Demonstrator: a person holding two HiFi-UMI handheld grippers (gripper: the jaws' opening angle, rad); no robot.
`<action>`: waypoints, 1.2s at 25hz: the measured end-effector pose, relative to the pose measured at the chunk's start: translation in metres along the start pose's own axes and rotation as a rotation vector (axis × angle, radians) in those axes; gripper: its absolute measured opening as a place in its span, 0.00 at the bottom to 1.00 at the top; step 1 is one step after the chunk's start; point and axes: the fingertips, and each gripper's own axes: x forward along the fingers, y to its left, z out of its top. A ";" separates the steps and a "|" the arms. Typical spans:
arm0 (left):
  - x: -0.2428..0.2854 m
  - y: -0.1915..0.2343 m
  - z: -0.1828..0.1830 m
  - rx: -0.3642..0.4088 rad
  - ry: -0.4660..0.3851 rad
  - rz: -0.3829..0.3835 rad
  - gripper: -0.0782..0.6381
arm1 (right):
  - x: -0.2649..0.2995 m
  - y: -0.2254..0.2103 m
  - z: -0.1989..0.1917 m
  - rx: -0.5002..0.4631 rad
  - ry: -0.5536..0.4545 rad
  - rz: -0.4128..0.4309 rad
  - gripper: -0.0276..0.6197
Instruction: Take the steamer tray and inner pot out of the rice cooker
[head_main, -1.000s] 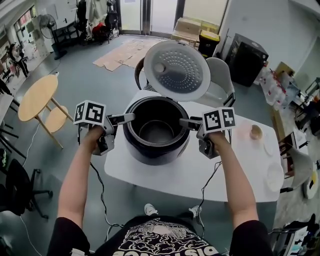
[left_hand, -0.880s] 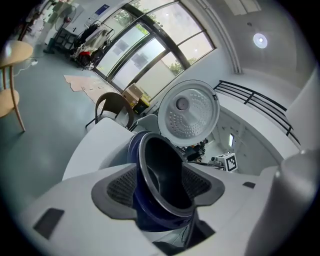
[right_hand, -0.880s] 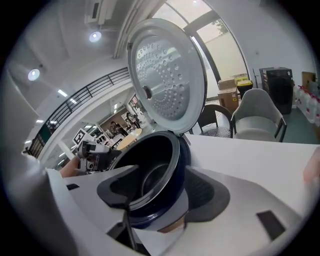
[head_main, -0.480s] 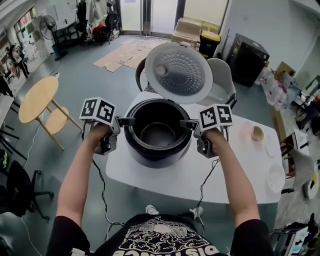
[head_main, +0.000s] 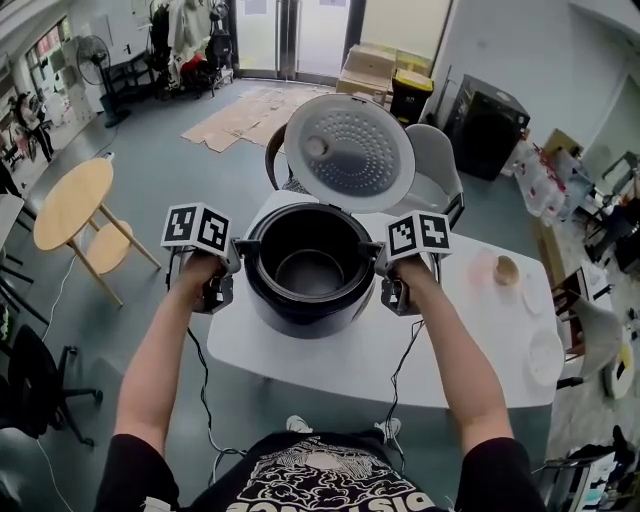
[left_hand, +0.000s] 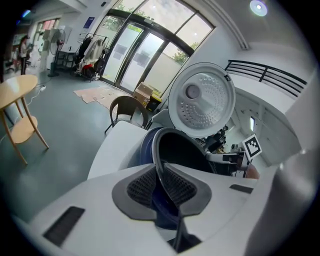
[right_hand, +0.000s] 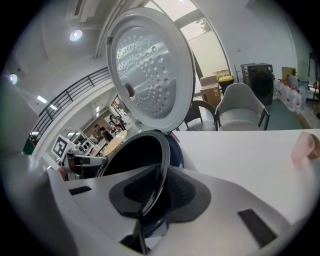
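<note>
Left gripper (left_hand: 161, 184): jaws just been closing, now clamped on thin rim of inner pot (left_hand: 186, 150), rim between ribbed pads. Right gripper (right_hand: 156, 192): jaws likewise just been closing, clamped on opposite rim. Inner pot sits in rice cooker (head_main: 300, 315) on white worktop (head_main: 470, 345), between both jaws. Lid (head_main: 350, 150) stands open beyond jaws. Gripper cubes carry black-and-white square markers (head_main: 196, 228).

— What's on the worktop (head_main: 450, 340)?
— A small brown cup (head_main: 507, 268) at three o'clock, near the edge.
— And around it?
— Round wooden table (head_main: 68, 200) at nine, flat cardboard (head_main: 240, 115) on the floor at eleven, a pale chair (head_main: 437, 165) at one.
</note>
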 end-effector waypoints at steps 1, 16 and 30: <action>-0.002 -0.001 -0.002 0.011 -0.004 0.011 0.19 | -0.002 0.001 0.000 0.011 -0.002 0.001 0.17; -0.074 -0.054 0.015 0.028 -0.280 -0.008 0.17 | -0.068 0.044 0.024 0.013 -0.155 0.084 0.13; -0.134 -0.185 -0.014 0.066 -0.502 0.074 0.17 | -0.196 0.050 0.016 -0.086 -0.250 0.255 0.13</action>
